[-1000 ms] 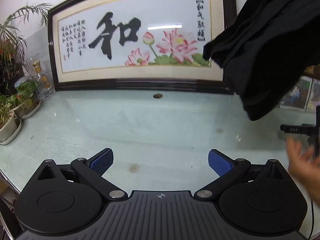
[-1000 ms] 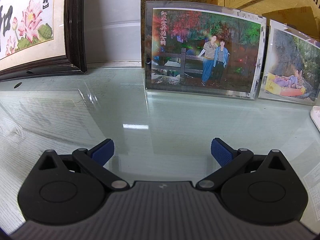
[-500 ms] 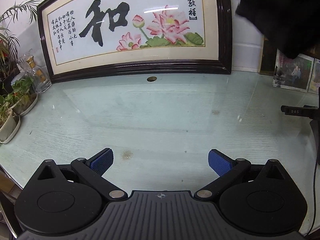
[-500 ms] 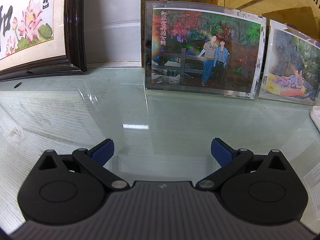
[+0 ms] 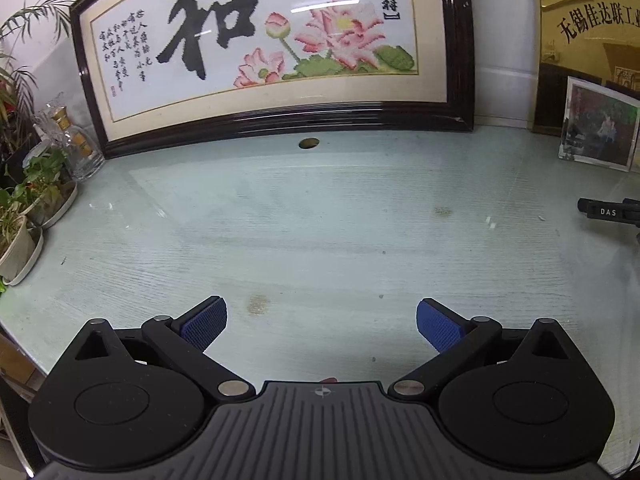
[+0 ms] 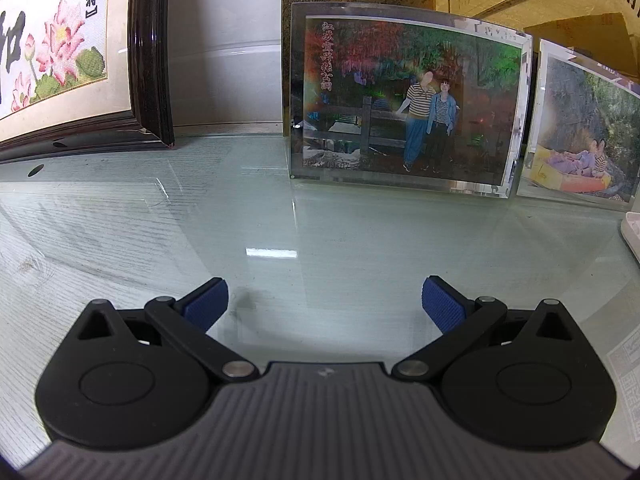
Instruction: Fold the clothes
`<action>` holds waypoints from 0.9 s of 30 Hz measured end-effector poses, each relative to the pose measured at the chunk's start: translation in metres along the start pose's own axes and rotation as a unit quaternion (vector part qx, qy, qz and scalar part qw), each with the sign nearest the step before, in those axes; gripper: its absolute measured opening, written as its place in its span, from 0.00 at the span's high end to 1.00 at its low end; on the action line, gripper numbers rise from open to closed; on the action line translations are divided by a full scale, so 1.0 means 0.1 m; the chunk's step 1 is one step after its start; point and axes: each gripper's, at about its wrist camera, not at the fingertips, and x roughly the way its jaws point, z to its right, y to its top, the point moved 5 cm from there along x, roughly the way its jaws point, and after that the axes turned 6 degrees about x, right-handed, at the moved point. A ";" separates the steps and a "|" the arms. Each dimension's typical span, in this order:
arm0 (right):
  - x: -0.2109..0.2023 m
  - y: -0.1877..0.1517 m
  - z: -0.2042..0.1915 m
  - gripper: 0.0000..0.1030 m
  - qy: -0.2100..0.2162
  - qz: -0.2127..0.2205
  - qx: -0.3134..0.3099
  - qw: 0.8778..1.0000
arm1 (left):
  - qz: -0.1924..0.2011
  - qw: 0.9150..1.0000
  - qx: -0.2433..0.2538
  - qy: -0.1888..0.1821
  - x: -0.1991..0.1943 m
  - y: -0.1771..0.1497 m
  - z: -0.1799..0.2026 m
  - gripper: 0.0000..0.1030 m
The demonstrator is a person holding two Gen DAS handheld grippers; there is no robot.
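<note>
No garment shows in either view at this moment. My left gripper (image 5: 321, 322) is open over the glass-topped table (image 5: 320, 232), its blue pads wide apart with nothing between them. My right gripper (image 6: 324, 304) is open too and rests low over the same glass table (image 6: 200, 232), holding nothing. At the far right edge of the left wrist view, a black part of the right gripper (image 5: 610, 211) marked DAS lies on the table.
A large framed lotus embroidery (image 5: 264, 44) leans against the back wall. Potted plants (image 5: 24, 208) and a glass bottle (image 5: 68, 140) crowd the left edge. Two acrylic photo frames (image 6: 404, 100) (image 6: 580, 128) stand at the back right. A small dark hole (image 5: 309, 143) marks the tabletop.
The black garment and the hand seen at the right of the left wrist view have gone out of frame. The left gripper's view has tilted and shifted right. The right gripper has not moved.
</note>
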 end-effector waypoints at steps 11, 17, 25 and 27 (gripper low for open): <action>-0.01 -0.01 -0.01 0.00 0.000 0.000 0.000 1.000 | -0.032 0.999 -0.002 0.006 0.24 0.05 -0.11 0.00; -0.01 -0.01 -0.01 0.00 0.000 0.000 0.000 1.000 | -0.035 0.999 -0.005 0.001 0.18 0.21 -0.28 0.00; -0.01 -0.01 -0.01 0.00 0.000 0.000 0.000 1.000 | -0.040 0.999 0.002 -0.004 0.21 0.30 -0.40 0.00; -0.01 -0.01 0.00 0.00 0.000 0.000 0.000 1.000 | -0.040 0.999 0.003 -0.003 0.23 0.31 -0.42 0.00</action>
